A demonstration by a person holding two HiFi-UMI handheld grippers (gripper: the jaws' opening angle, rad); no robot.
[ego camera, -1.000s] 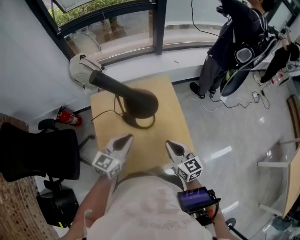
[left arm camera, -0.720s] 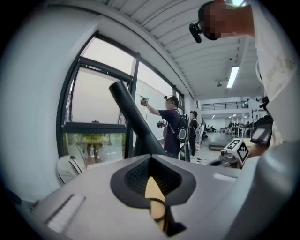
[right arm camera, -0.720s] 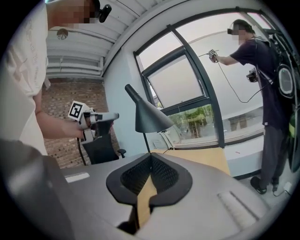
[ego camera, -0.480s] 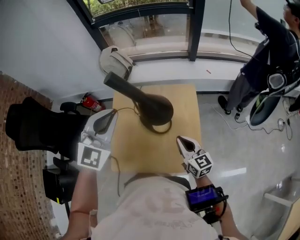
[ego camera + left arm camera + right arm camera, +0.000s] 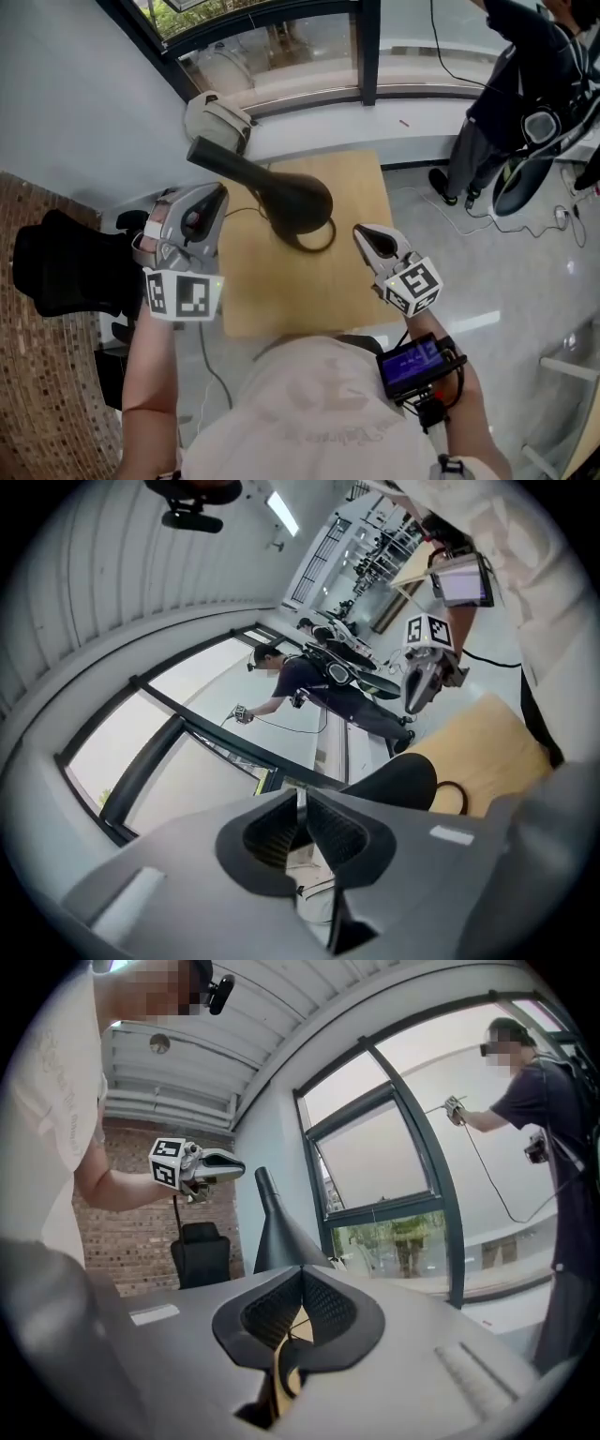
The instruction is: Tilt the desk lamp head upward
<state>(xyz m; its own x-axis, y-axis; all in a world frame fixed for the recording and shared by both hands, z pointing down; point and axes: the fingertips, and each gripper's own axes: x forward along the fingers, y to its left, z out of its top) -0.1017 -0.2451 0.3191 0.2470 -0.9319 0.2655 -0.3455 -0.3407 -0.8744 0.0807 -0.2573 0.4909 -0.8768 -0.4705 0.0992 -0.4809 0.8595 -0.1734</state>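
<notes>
Toppling risk: left hand-held gripper [image 5: 220, 191], jaws just parting and empty, and right hand-held gripper [image 5: 362, 231], pinched closed, could shove the desk lamp head [image 5: 292, 197] sideways.

The place reads as an office or research workspace rather than a home. A curved wall of tall windows [image 5: 281, 47] in dark metal frames [image 5: 368, 47] looks out on greenery [image 5: 394, 1241], above a glossy, pale tiled floor [image 5: 506, 272]. One side wall is brick [image 5: 47, 375], with a black swivel office chair [image 5: 70, 272] against it. A small wooden table [image 5: 309, 281] carries a black desk lamp [image 5: 295, 199]. Overhead runs a slatted ceiling [image 5: 141, 592] with a strip light [image 5: 283, 513]. By the window stands a second person [image 5: 511, 84] in dark clothes with gear strapped on, and loose cables [image 5: 553, 220] trail on the floor.
</notes>
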